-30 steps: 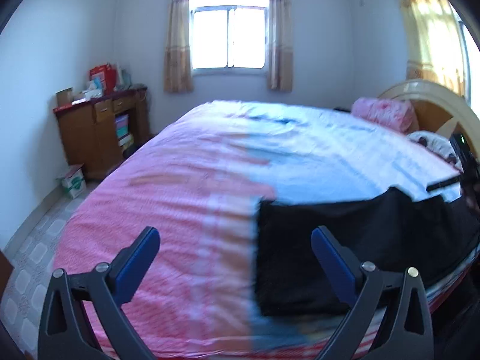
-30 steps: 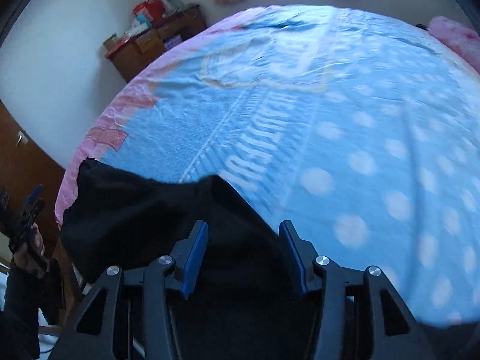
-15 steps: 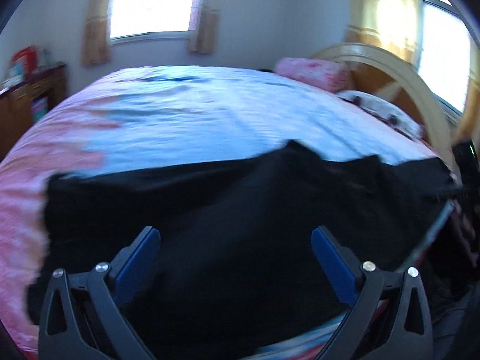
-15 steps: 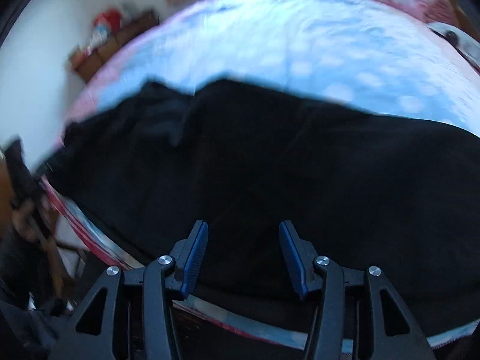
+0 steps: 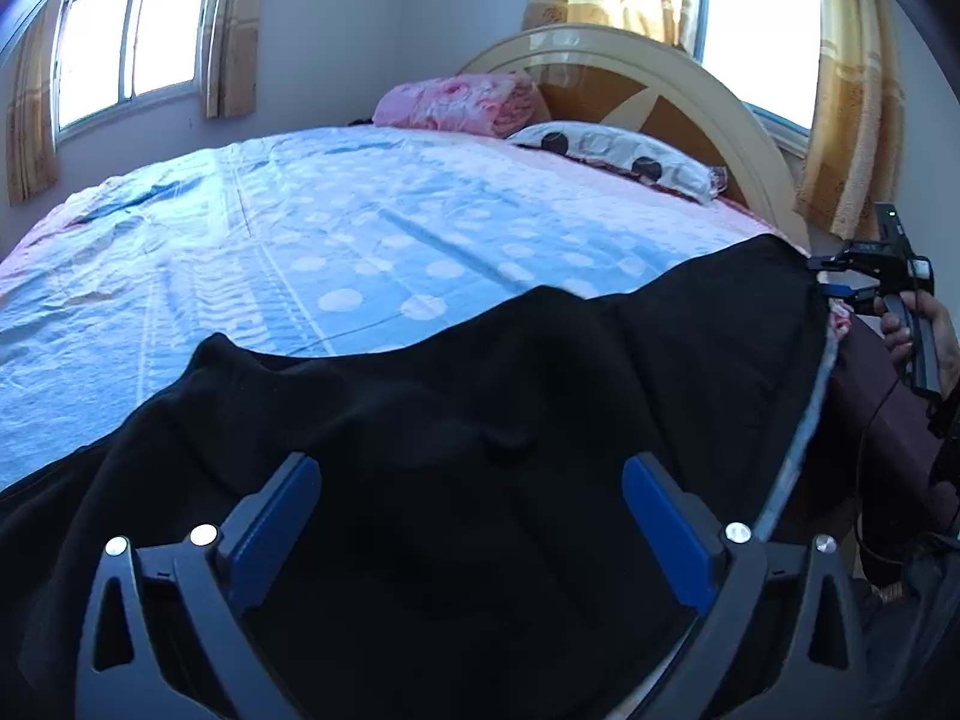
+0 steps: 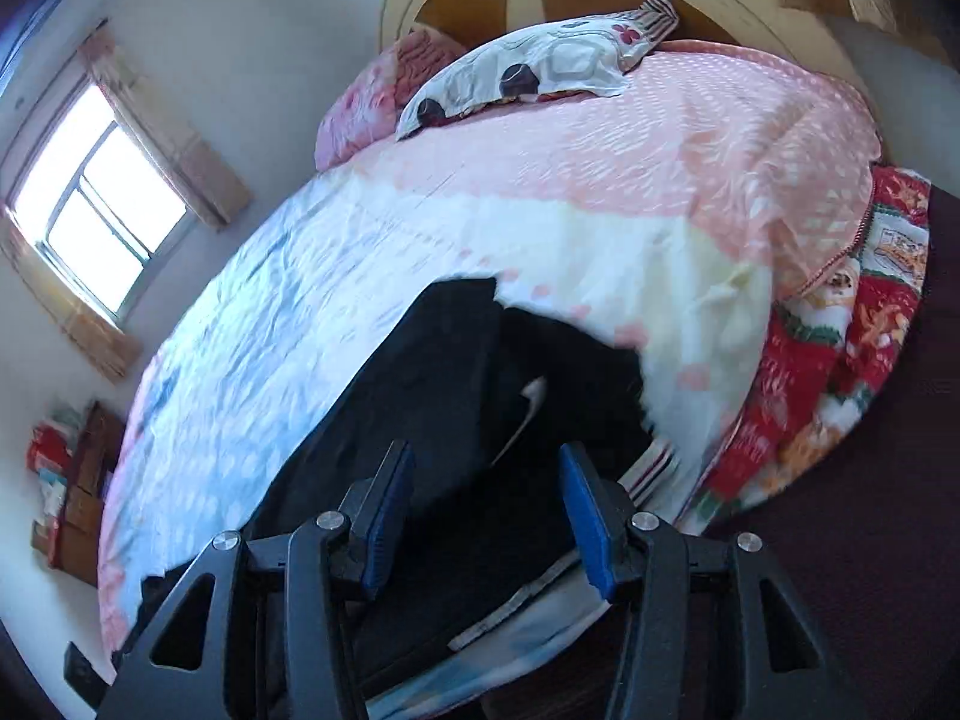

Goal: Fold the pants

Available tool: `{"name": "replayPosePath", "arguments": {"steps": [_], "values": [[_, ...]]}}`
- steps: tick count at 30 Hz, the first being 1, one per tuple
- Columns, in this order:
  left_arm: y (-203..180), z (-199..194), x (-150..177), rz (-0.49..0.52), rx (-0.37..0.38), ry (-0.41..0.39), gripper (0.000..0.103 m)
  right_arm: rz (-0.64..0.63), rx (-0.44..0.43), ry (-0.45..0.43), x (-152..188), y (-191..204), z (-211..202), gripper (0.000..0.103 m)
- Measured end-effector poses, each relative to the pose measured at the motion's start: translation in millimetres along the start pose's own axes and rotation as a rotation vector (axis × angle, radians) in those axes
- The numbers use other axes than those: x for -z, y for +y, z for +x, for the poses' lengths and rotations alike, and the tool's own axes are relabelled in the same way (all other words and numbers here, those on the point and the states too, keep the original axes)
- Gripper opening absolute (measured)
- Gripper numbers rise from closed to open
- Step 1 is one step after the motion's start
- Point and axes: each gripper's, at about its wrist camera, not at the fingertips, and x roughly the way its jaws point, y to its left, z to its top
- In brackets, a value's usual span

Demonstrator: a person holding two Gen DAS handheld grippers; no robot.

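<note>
Black pants (image 5: 480, 420) spread beneath both open tools (image 5: 471, 516)

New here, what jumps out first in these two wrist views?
The black pants sprawl rumpled along the near edge of the bed, whose sheet is blue with white dots. Both the left gripper and the right gripper hover over them, jaws open. At the head, a spotted pillow lies before the curved headboard.

Daylight from window (image 5: 129, 42) upper left and a second window (image 5: 759, 18) upper right of left wrist view, both blown out; the black pants (image 5: 480, 450) show almost no detail. Right wrist view is motion-blurred, worst on the bedsheet (image 6: 336, 312) mid-frame. Heavy fisheye bending, dark vignette in the corners.
</note>
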Motion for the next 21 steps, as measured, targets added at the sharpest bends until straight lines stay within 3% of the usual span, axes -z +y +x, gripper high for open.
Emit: {"name": "replayPosePath", "arguments": {"steps": [4, 6, 13, 15, 18, 19, 21], "values": [[15.8, 14.3, 5.9, -0.081, -0.003, 0.04, 0.103, 0.02, -0.022, -0.01, -10.6, 2.9, 15.8, 0.05], [18.2, 13.9, 8.9, -0.096, 0.005, 0.03, 0.103, -0.006, 0.0, -0.012, -14.9, 8.1, 18.1, 0.01], [15.6, 13.9, 13.0, -0.052, 0.001, 0.028, 0.103, -0.157, -0.079, -0.164, -13.8, 32.6, -45.5, 0.009], [18.0, 12.2, 14.7, -0.06, 0.019, 0.024, 0.103, -0.155, -0.04, -0.186, -11.4, 23.7, -55.4, 0.009], [18.0, 11.8, 18.0, -0.048, 0.034, 0.019, 0.103, -0.103, 0.047, -0.105, -4.1, -9.8, -37.3, 0.009], [16.3, 12.2, 18.5, -0.033, 0.03, 0.022, 0.103, -0.083, 0.07, -0.042, -0.2, -21.5, -21.2, 0.009], [14.3, 11.5, 18.1, -0.02, 0.027, 0.03, 0.103, -0.082, 0.107, -0.013, 7.1, -27.0, -13.1, 0.018]]}}
